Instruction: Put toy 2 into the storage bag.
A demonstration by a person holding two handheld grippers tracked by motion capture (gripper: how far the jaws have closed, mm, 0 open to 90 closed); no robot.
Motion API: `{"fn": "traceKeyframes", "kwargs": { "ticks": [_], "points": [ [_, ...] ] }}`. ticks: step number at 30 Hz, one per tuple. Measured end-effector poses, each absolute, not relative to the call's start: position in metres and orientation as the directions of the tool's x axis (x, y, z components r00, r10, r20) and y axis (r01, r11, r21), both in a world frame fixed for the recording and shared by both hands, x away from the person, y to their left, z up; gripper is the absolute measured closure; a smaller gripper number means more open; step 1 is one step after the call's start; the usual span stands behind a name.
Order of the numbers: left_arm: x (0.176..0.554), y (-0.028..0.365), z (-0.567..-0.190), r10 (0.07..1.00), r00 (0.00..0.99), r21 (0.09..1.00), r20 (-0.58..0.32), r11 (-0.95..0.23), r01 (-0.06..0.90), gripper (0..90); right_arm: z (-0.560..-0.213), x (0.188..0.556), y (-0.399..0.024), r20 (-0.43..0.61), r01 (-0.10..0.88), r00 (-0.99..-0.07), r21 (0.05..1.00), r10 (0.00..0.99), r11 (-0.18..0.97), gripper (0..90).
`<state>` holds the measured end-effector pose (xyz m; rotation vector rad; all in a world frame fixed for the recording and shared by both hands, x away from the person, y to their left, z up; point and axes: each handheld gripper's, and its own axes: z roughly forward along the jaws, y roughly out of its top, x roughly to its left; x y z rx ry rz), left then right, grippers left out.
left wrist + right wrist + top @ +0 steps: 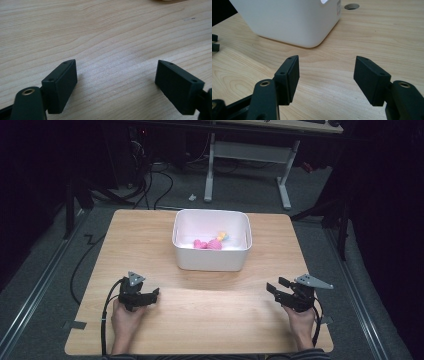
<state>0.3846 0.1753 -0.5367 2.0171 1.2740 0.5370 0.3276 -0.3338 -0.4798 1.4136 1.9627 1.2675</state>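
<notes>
A white plastic bin (212,240) stands on the far middle of the wooden table (150,240). Inside it lie small pink toys (207,244) and a yellow-and-blue piece (222,236). My left gripper (156,293) rests near the front left of the table, held by a hand, open and empty, with bare wood between its jaws (116,75). My right gripper (274,286) rests at the front right, open and empty (327,70). In the right gripper view the bin (292,20) stands ahead and to the left.
A round cable hole (351,6) pierces the tabletop beyond the bin. Past the table's far edge a white desk frame (247,160) stands on grey carpet with cables (150,180) on the floor. Bare wood spans between both grippers.
</notes>
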Motion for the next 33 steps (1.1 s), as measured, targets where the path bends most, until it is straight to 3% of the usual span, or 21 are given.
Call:
{"fn": "traceKeyframes", "kwargs": {
  "ticks": [9,24,33],
  "points": [
    [0.384,0.175,-0.537,0.899,0.437,0.731,-0.013,-0.29,0.618,18.1,-0.5,0.333,-0.329,0.169,0.559,-0.389,0.825,0.905,0.086,38.5],
    [0.384,0.175,-0.537,0.9,0.437,0.732,-0.012,-0.29,0.616,18.2,-0.529,0.347,-0.32,0.032,0.632,-0.309,0.754,0.951,0.18,38.8],
    [0.384,0.175,-0.537,0.899,0.438,0.732,-0.012,-0.291,0.617,18.2,-0.53,0.351,-0.316,-0.021,0.652,-0.302,0.725,0.953,0.222,33.1]
  ]
}}
